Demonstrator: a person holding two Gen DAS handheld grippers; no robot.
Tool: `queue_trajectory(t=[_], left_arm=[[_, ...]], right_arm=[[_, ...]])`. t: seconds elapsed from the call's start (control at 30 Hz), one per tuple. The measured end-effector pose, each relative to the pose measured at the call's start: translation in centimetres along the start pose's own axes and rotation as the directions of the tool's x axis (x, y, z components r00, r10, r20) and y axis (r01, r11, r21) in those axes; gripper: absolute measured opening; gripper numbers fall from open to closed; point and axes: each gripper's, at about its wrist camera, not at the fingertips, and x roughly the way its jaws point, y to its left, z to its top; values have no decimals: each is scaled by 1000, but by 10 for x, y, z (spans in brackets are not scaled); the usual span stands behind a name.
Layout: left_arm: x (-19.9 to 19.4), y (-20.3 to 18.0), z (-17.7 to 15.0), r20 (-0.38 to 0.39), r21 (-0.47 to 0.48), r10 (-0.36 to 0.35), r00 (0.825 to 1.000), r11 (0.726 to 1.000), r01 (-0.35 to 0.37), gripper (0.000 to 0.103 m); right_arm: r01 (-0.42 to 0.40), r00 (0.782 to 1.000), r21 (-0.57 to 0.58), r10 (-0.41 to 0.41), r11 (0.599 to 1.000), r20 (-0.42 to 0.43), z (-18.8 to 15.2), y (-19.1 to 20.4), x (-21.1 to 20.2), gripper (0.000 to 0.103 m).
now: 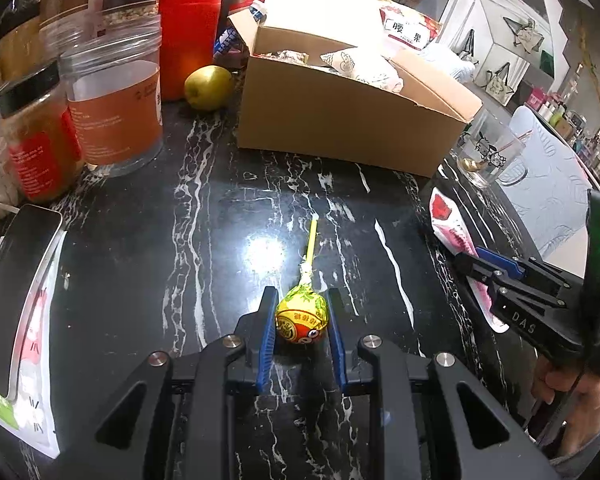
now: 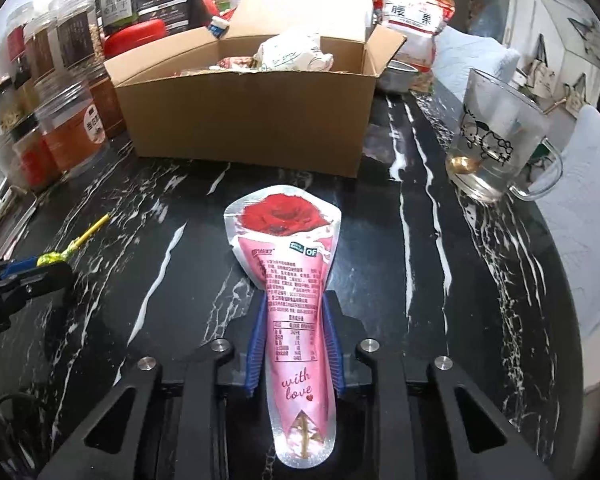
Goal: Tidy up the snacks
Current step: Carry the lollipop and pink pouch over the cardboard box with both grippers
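Note:
My left gripper (image 1: 301,300) is shut on the yellow-wrapped head of a lollipop (image 1: 301,315) lying on the black marble table; its yellow stick (image 1: 311,240) points away from me. My right gripper (image 2: 296,316) is shut on a pink rose-shaped snack pouch (image 2: 294,280) that lies flat on the table, with the blue pads against the pouch's narrow stem. An open cardboard box (image 1: 340,120) holding several snack packs stands behind both; it also shows in the right wrist view (image 2: 244,116). The right gripper shows in the left wrist view (image 1: 476,264), and the left gripper in the right wrist view (image 2: 58,262).
Several jars (image 1: 116,100) and a red canister (image 1: 188,36) stand at the back left, with a yellow-green fruit (image 1: 208,87) beside them. A phone on a snack bag (image 1: 16,292) lies at the left. A glass mug with a spoon (image 2: 496,136) stands at the right near the table edge.

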Motion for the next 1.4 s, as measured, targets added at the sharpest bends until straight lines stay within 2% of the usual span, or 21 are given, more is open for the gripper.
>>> queue_trajectory(t=[0.1,0.47,0.7,0.9,1.17,1.4], left_arm=[[-2,-1,0,5,6,0,1000,1000,0,24],[-8,-7,5,28,22,-9,1000,1000,9,24],[-14,-15,8,45,50,-26,999,998,24,24],[-22,-28,16,77,78,-45,996,996,39,24],[-47,-45,38,157,118,-79,984,991,61,24],[-73,-62,68,249,165,-114,962,984,74,24]], right_arm=[[-58,998,43,58,997,-5,0,-4,-2,20],[-93,996,66,92,994,19,-6,0,-21,20],[-173,985,107,170,979,38,-14,4,-31,20],[-210,976,95,203,973,82,-13,10,-52,20],[-231,957,60,216,971,194,4,10,-92,20],[-231,943,33,215,972,256,29,2,-111,20]])
